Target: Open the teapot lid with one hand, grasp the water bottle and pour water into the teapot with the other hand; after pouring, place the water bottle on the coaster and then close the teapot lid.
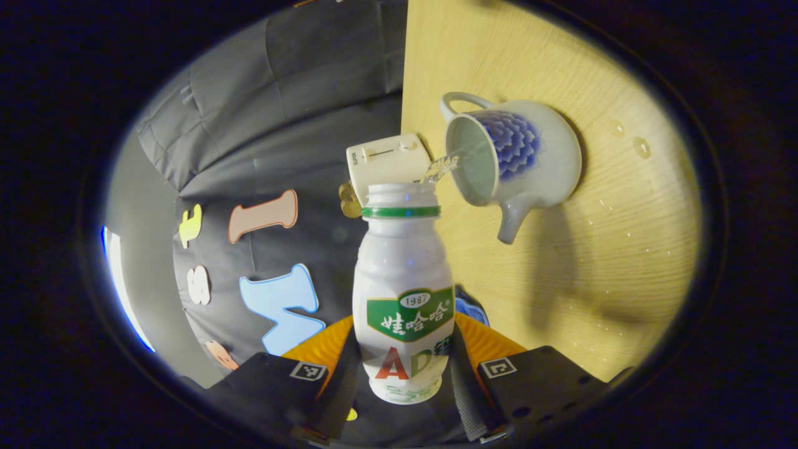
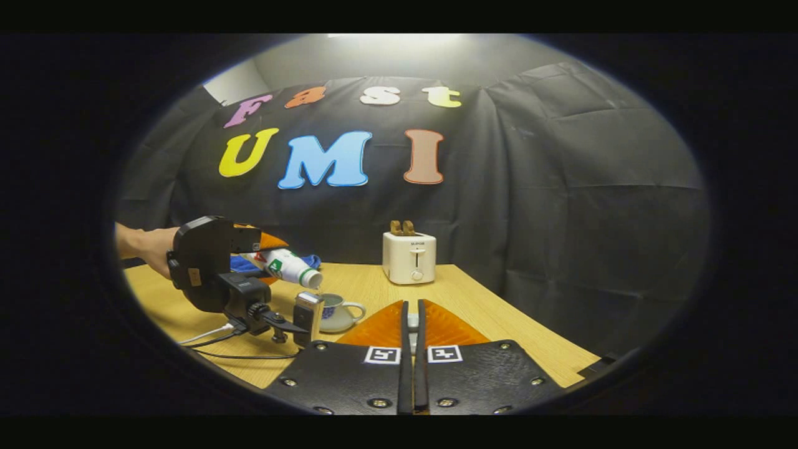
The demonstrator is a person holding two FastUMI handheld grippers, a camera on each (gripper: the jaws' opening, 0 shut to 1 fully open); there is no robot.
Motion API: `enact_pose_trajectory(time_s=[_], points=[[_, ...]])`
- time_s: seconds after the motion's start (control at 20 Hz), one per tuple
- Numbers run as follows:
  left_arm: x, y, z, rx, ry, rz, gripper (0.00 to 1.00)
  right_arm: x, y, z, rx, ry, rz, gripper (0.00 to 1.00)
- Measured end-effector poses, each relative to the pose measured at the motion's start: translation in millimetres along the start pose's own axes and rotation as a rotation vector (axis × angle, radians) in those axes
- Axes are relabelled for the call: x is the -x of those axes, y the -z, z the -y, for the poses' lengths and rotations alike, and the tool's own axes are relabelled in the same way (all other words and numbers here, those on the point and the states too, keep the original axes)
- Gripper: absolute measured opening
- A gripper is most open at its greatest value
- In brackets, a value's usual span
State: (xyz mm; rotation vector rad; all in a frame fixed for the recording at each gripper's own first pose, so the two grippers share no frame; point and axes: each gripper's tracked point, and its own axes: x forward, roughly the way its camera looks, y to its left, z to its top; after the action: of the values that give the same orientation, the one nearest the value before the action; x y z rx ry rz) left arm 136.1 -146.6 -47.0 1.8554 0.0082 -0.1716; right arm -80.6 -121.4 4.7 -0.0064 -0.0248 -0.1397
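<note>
My left gripper point(image 1: 404, 368) is shut on a white water bottle point(image 1: 402, 299) with a green neck ring and no cap. The bottle is tipped toward the teapot point(image 1: 517, 156), and a thin stream of water point(image 1: 442, 167) runs from its mouth into the pot's open top. The pot is pale with a blue flower pattern and has no lid on it. In the right gripper view the tipped bottle point(image 2: 288, 267) hangs over the teapot point(image 2: 336, 312), held by the left gripper point(image 2: 274, 262). My right gripper point(image 2: 411, 312) is shut on a small pale piece, apparently the lid, most of it hidden.
A white toaster point(image 2: 409, 257) stands at the back of the wooden table point(image 2: 499, 324), also seen as the toaster point(image 1: 389, 162) behind the bottle. Something blue point(image 2: 308, 259) lies behind the bottle. Cables point(image 2: 212, 343) trail on the table. Water drops point(image 1: 641, 146) dot the wood.
</note>
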Motion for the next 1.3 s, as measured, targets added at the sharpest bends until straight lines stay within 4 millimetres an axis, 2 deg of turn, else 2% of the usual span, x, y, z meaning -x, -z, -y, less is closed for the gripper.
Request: enact_pose_trajectory(time_s=[0.05,0.1,0.15,0.2,0.45,0.5,0.55,0.6,0.65,0.8,0.85,0.9,1.0,1.15,1.2,1.3], points=[[-0.1,1.3,-0.6,-0.008,0.0,-0.001,0.75,-0.6,0.5,-0.7,-0.001,-0.002,-0.002,0.01],[1.1,1.8,-1.1,-0.016,0.0,-0.002,0.8,-1.0,-0.1,-0.1,-0.003,-0.002,-0.002,0.02],[1.1,1.0,-3.8,-0.021,-0.007,0.003,0.8,-0.8,-0.3,0.0,-0.001,0.0,-0.004,0.01],[2.0,0.4,-4.2,-0.022,-0.008,0.004,0.75,-0.5,1.1,0.8,-0.001,0.001,-0.004,0.01],[4.0,-3.0,-8.9,-0.053,-0.013,0.014,0.75,2.0,-2.8,1.8,0.0,0.001,0.002,0.01],[4.1,-4.0,-9.2,-0.059,-0.015,0.016,0.8,2.2,-2.8,2.0,-0.002,0.001,0.004,0.01],[4.0,-4.9,-9.9,-0.066,-0.017,0.015,0.8,2.8,-4.2,2.3,-0.001,0.002,0.006,0.01],[4.3,-5.1,-10.9,-0.075,-0.019,0.015,0.75,2.5,-3.3,2.5,0.0,0.003,0.006,0.01],[3.6,-5.2,-11.8,-0.085,-0.021,0.015,0.8,2.7,-3.7,2.7,-0.001,0.002,0.005,0.02],[2.0,-6.0,-13.4,-0.112,-0.021,0.014,0.8,3.2,-2.1,3.0,-0.001,0.001,0.001,0.01],[1.6,-5.3,-14.0,-0.12,-0.021,0.013,0.75,3.7,-2.7,3.3,-0.001,0.002,0.001,0.01],[1.5,-5.9,-14.7,-0.124,-0.025,0.013,0.8,3.9,-2.6,3.8,0.0,0.002,0.002,0.01],[0.8,-5.3,-14.2,-0.131,-0.021,0.012,0.8,2.2,-3.2,2.7,-0.002,-0.001,0.001,0.0],[0.9,-5.8,-15.9,-0.16,-0.022,0.009,0.7,2.5,-1.9,-0.3,0.007,-0.009,-0.004,0.01],[0.9,-5.6,-16.7,-0.171,-0.024,0.007,0.79,2.6,-3.1,-0.4,0.006,-0.011,-0.002,0.01],[1.1,-3.8,-15.7,-0.187,-0.017,0.002,0.79,3.3,-2.2,1.3,0.009,-0.008,-0.003,0.01]])
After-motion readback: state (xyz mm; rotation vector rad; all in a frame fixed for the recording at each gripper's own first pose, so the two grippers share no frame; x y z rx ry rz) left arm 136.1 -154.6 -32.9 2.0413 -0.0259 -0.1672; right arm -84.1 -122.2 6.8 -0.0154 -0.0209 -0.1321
